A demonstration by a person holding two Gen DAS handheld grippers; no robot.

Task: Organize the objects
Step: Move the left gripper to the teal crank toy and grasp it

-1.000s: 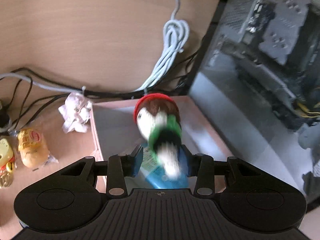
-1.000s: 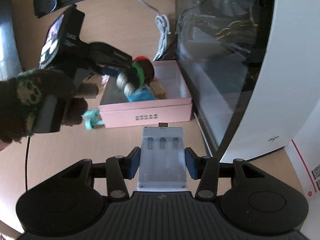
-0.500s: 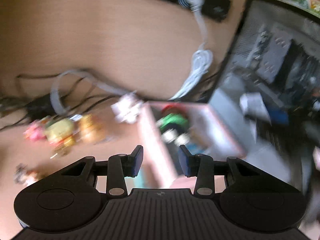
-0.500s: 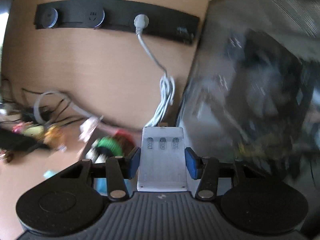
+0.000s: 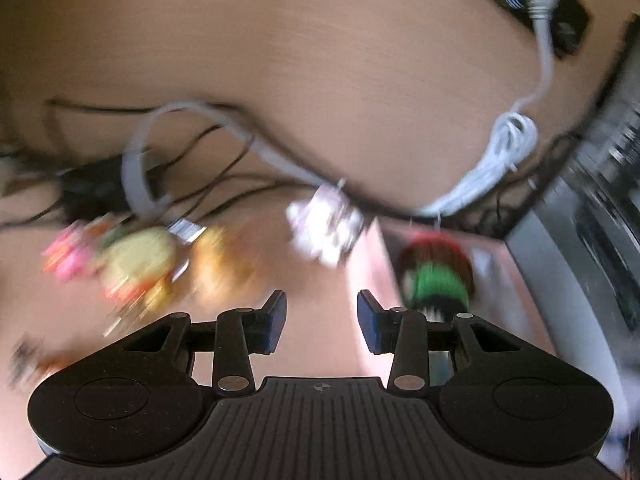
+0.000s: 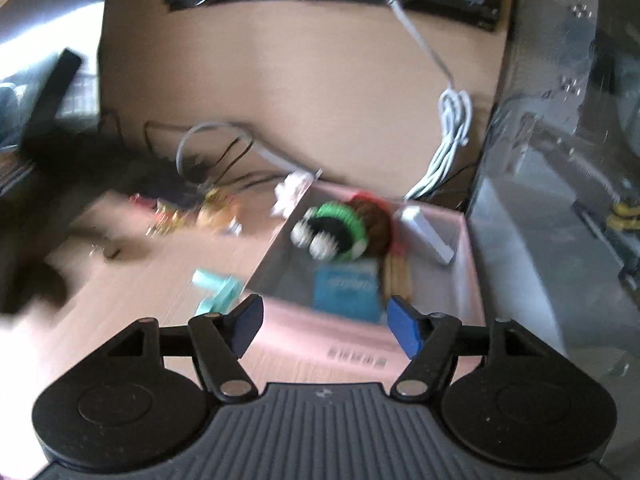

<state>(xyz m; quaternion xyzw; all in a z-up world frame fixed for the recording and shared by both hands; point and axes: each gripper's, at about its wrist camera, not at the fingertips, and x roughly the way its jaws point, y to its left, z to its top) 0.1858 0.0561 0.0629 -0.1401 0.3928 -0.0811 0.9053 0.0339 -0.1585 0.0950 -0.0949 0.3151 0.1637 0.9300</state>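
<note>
**A:** Blue rubber pads frame the shot: the right gripper (image 6: 324, 326) hangs over the near wall of the pink cardboard box (image 6: 360, 354), its jaws just having opened, nothing between them.

**B:** And the white battery case (image 6: 426, 234)?

**A:** Inside the box, leaning against the far right corner, next to the knitted doll (image 6: 340, 232) with its green collar and red cap. A blue packet (image 6: 346, 290) and a slim wooden piece (image 6: 396, 276) lie on the box floor in front.

**B:** The other hand?

**A:** The left gripper (image 5: 322, 324) is narrowly parted and empty, pointed at bare desk between the box's left wall and the loose clutter: a crumpled white wrapper (image 5: 324, 226), a yellow toy (image 5: 138, 260), an orange one (image 5: 224, 268) and a pink one (image 5: 66, 256), all blurred. A mint-green plastic piece (image 6: 218, 290) sits just beside the box on the desk.

**B:** Which looks easiest to lift next?

**A:** Likely the small toys. They look light and hard, some in glossy wrapping that could slip, so pinching across the widest part of the body seems safest. The wrapper is soft and would crush to nothing; take it anywhere. The doll, being yarn, would squash rather than slide.

**B:** Hazards?

**A:** Black cables (image 5: 224, 176) trail behind the toys and could snag.
</note>
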